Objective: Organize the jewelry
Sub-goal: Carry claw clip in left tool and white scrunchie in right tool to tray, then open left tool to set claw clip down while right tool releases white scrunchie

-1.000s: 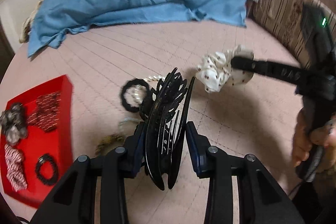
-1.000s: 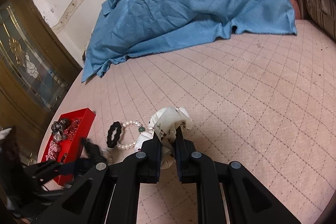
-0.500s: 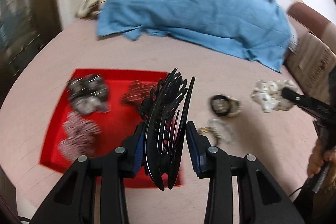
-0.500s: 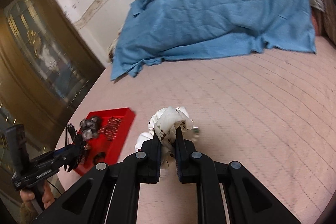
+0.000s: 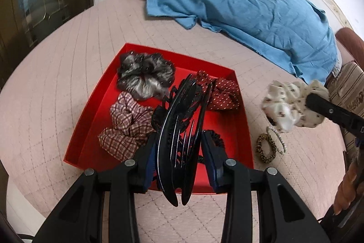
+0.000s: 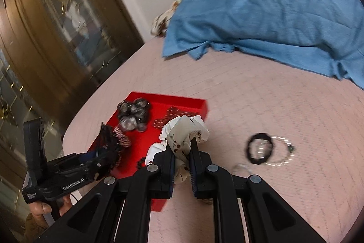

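My left gripper (image 5: 179, 152) is shut on a black claw hair clip (image 5: 182, 115), which stands upright between the pads above the red tray (image 5: 229, 126). In the tray lie a grey scrunchie (image 5: 145, 76), a plaid scrunchie (image 5: 127, 124) and a dark red dotted scrunchie (image 5: 220, 92). My right gripper (image 6: 182, 147) is shut on a white floral scrunchie (image 6: 184, 131), held in the air just right of the red tray (image 6: 173, 98). In the right wrist view the left gripper (image 6: 107, 152) and its clip show at the tray's near left.
A leopard hair tie (image 5: 266, 148), a pearl bracelet (image 6: 284, 152) and a black hair tie (image 6: 260, 148) lie on the pink quilted bed right of the tray. A blue cloth (image 6: 273, 15) covers the far side. A glass-door cabinet (image 6: 56, 26) stands at the left.
My left gripper has carried the claw clip leftward from the loose items to above the red tray. My right gripper has lifted the white scrunchie and brought it toward the tray.
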`<action>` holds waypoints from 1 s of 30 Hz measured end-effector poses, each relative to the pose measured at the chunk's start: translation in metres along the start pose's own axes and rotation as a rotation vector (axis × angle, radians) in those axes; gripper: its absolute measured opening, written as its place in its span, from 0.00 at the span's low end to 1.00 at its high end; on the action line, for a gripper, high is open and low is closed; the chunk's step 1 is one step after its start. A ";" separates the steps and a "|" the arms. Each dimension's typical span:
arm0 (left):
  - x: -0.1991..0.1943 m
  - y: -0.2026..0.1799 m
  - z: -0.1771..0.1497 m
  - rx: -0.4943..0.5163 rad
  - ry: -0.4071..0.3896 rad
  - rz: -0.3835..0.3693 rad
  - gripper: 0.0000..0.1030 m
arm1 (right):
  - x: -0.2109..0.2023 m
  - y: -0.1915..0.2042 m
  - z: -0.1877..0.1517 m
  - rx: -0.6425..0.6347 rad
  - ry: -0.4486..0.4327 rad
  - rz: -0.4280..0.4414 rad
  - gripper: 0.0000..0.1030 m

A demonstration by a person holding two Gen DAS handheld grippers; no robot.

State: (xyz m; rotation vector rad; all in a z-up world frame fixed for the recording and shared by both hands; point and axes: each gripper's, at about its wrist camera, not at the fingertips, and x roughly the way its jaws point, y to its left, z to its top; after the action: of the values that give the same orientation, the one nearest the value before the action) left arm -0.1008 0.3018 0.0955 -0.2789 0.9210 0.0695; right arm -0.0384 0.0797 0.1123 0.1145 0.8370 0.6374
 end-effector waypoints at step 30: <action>0.009 0.016 -0.002 0.012 -0.038 0.062 0.23 | 0.137 0.043 0.006 -0.040 0.203 -0.044 0.19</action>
State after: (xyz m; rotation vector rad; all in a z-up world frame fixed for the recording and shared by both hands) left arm -0.0996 0.3158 0.0835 -0.2370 0.8923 0.1254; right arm 0.0134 0.1931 0.0404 -0.0051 1.0190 0.6305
